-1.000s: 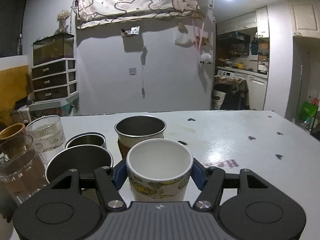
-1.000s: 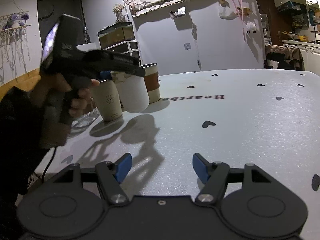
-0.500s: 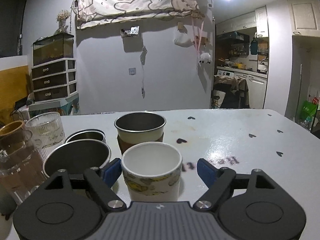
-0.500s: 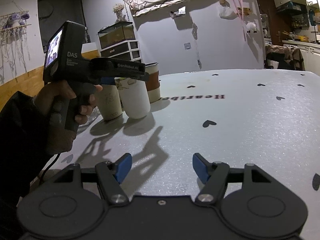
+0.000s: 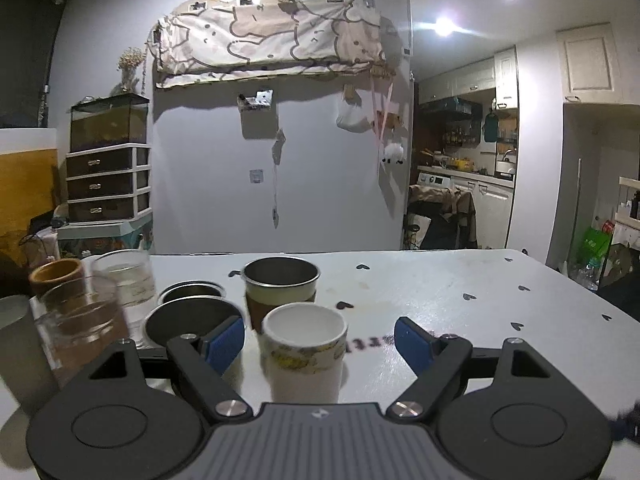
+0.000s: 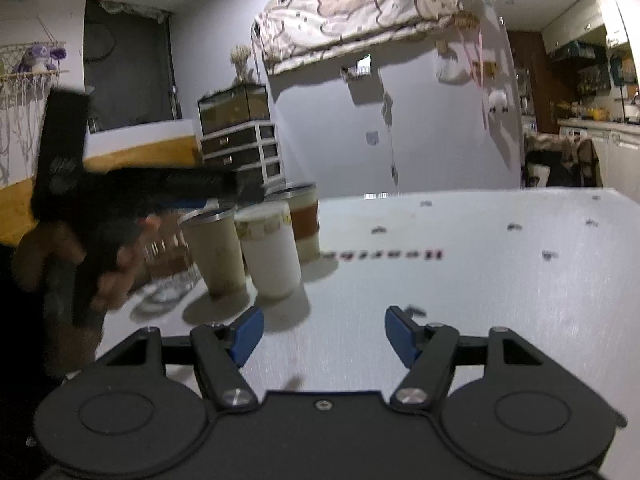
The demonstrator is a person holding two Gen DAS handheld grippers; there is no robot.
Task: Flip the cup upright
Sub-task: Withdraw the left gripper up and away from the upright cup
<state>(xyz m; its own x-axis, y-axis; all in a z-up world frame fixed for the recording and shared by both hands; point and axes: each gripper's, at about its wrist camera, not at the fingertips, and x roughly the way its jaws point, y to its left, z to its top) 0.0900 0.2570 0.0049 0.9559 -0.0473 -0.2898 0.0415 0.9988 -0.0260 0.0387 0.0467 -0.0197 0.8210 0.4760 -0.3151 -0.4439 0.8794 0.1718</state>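
A white cup [image 5: 304, 354] with a yellow printed band under its rim stands upright on the white table [image 5: 460, 292]. It also shows in the right wrist view [image 6: 272, 254], upright among other cups. My left gripper [image 5: 320, 344] is open, its blue pads apart on either side of the cup and not touching it. In the right wrist view the left gripper [image 6: 160, 188] is a blurred dark shape held by a hand, left of the cups. My right gripper [image 6: 322, 334] is open and empty over bare table.
A steel cup with a brown sleeve [image 5: 281, 286] stands just behind the white cup. Two steel cups [image 5: 188, 316], glasses [image 5: 120, 280] and a brown cup [image 5: 56, 276] crowd the left. The table [image 6: 500, 280] extends to the right, printed with small hearts.
My left gripper let go of the white cup, opened wide and drew back and up. The cup now stands on the table. My right gripper moved closer to the cups.
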